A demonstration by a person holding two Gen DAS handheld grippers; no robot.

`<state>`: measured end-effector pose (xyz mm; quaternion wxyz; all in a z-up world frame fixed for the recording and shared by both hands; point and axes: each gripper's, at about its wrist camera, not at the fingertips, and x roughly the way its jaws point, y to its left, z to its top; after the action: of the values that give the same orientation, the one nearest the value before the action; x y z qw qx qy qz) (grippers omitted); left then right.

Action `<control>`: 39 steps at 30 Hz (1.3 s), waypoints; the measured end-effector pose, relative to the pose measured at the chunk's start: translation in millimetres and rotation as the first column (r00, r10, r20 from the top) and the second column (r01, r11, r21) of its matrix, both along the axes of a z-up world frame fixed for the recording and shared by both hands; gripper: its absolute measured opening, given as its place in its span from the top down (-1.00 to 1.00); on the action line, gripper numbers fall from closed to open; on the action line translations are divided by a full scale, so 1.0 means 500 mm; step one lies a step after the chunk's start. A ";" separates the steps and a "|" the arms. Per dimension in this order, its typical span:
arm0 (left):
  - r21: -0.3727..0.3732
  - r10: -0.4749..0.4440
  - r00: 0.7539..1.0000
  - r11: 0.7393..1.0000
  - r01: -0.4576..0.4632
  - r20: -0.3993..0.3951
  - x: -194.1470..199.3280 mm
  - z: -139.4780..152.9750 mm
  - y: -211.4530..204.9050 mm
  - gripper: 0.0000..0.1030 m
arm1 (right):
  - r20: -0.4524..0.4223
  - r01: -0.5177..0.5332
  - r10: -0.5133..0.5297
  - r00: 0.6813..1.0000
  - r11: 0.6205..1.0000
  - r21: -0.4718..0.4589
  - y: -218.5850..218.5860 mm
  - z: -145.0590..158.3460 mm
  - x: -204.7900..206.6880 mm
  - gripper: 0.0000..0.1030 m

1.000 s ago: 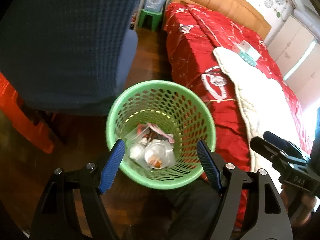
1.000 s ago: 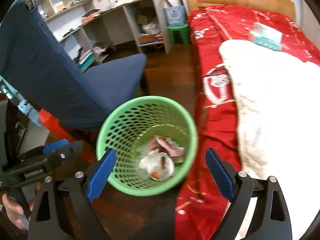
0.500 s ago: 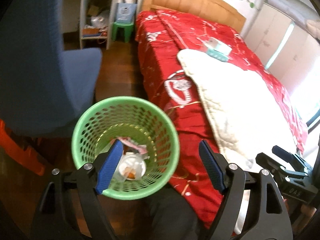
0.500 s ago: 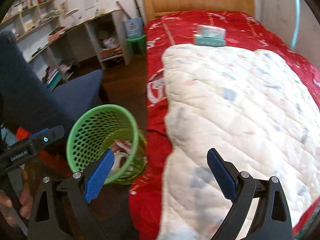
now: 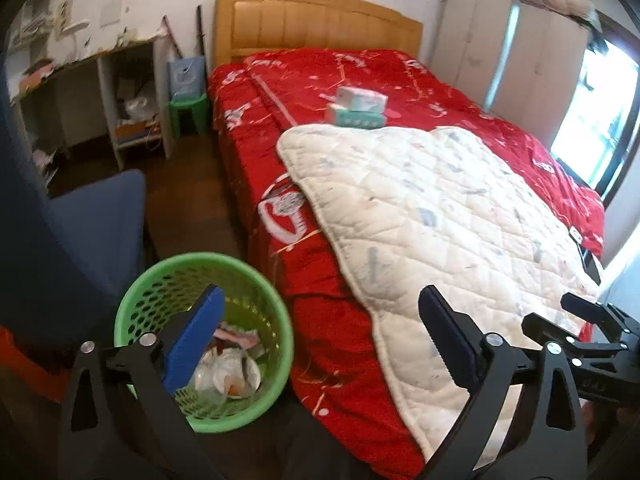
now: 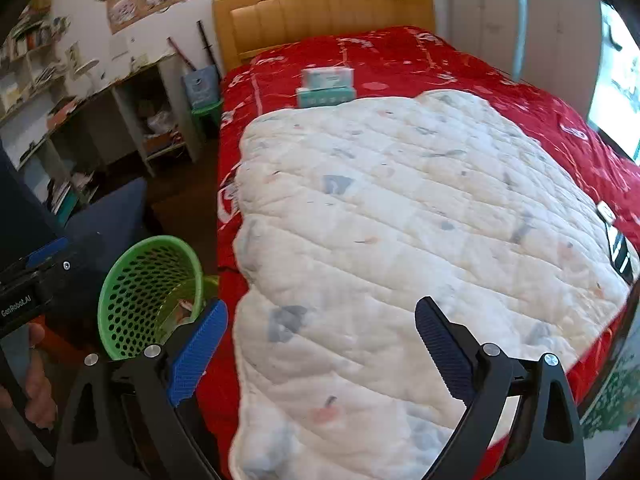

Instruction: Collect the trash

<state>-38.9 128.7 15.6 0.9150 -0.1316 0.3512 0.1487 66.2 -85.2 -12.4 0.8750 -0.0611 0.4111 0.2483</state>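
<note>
- Nearest the left lens: left gripper (image 5: 320,336), blue-padded fingers (image 5: 192,344) spread wide and opening further, nothing between them, nothing gripped.
- Nearest the right lens: right gripper (image 6: 320,340), blue ribbed fingers (image 6: 198,354) wide apart, empty, hanging above the quilt.
- Low at the left edge of the right view: a hand (image 6: 34,380) wrapped round the other black tool.
- Just beyond the left fingers: round green perforated plastic basket (image 5: 256,292) on the dark wooden floor (image 5: 184,208), touching or just beside the bed's side; inside it, crumpled clear plastic and pink-and-white wrapper trash (image 5: 234,364).
- Beside the basket: blue upholstered chair (image 5: 100,216).
- Further out: white quilted blanket (image 6: 380,220) spread over the red patterned bedspread (image 5: 360,76).
- Past the blanket's far edge: two stacked teal-and-white tissue packs (image 6: 326,88) on the bedspread.
- Farthest: tan wooden headboard (image 6: 320,12), small green plastic stool (image 5: 188,112), white cluttered shelving (image 5: 124,92) against the wall.
</note>
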 end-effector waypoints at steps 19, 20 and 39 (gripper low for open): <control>0.074 -0.116 0.993 0.991 0.115 0.015 0.028 0.028 -0.109 -0.89 | 0.082 0.208 -0.210 0.974 0.978 0.033 -0.155 0.033 -0.026 -0.86; 0.082 -0.119 0.993 0.990 0.117 0.017 0.028 0.029 -0.112 -0.89 | 0.084 0.212 -0.214 0.973 0.977 0.033 -0.157 0.034 -0.025 -0.86; 0.100 -0.128 0.992 0.987 0.125 0.023 0.024 0.037 -0.135 -0.89 | 0.155 0.259 -0.259 0.953 0.966 0.021 -0.181 0.060 -0.041 -0.87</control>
<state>-27.2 61.1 34.0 0.9330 -0.0662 0.3375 0.1056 45.7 -175.6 17.6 0.9294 -0.0258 0.3458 0.1260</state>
